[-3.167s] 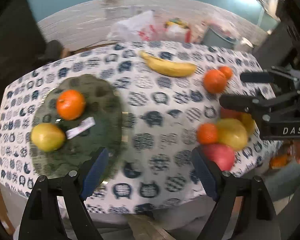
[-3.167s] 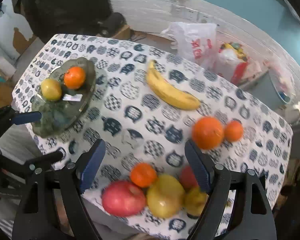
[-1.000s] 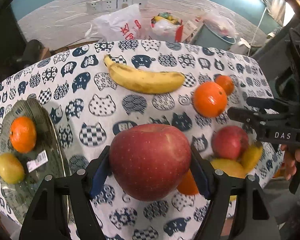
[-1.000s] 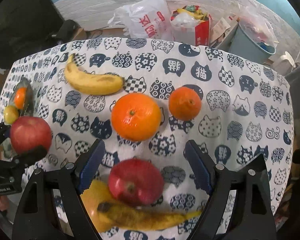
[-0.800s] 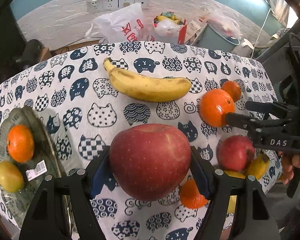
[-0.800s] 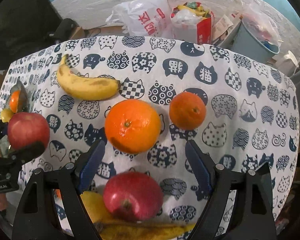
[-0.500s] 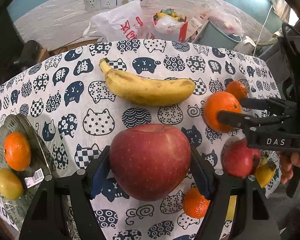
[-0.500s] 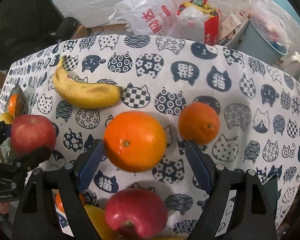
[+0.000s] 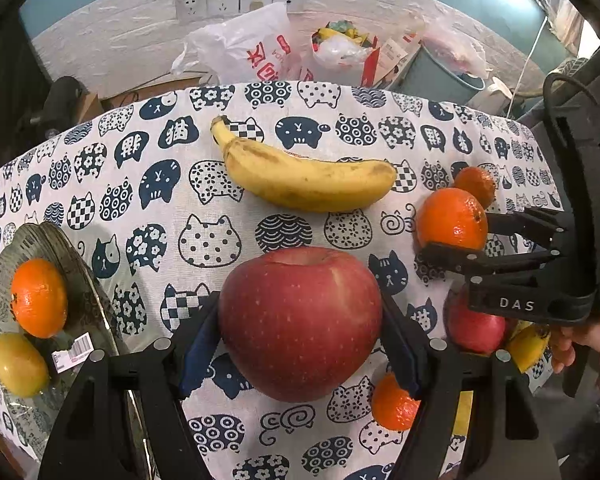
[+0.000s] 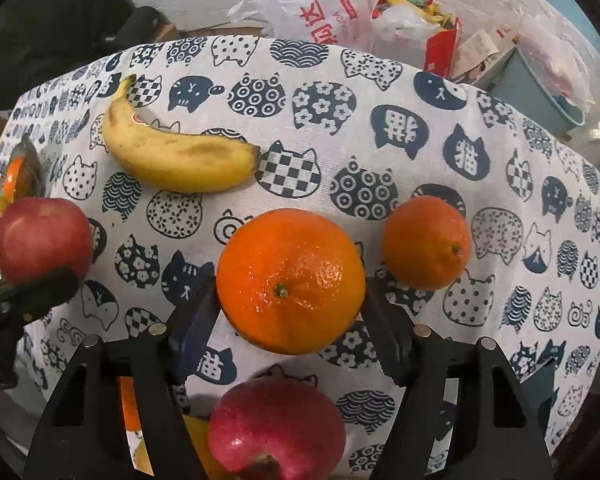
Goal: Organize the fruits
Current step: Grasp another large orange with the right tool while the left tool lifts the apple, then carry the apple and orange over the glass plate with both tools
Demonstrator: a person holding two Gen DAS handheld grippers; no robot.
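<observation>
fruits are split between both tongs: left tongs (image 9: 300, 324) pinch a red apple (image 9: 300, 322) above the bench (image 9: 148, 184), with the glass plate (image 9: 88, 288) off to their left. right tongs (image 10: 288, 320) straddle the big orange (image 10: 290, 280); whether they grip it, cannot tell. the left hand is nearer the plate.

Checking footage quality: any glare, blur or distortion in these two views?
Left wrist view: sharp, fisheye bends the table edge, bright flare upper right. Right wrist view: sharp, specular glints on the large orange, dark vignette in the corners.
</observation>
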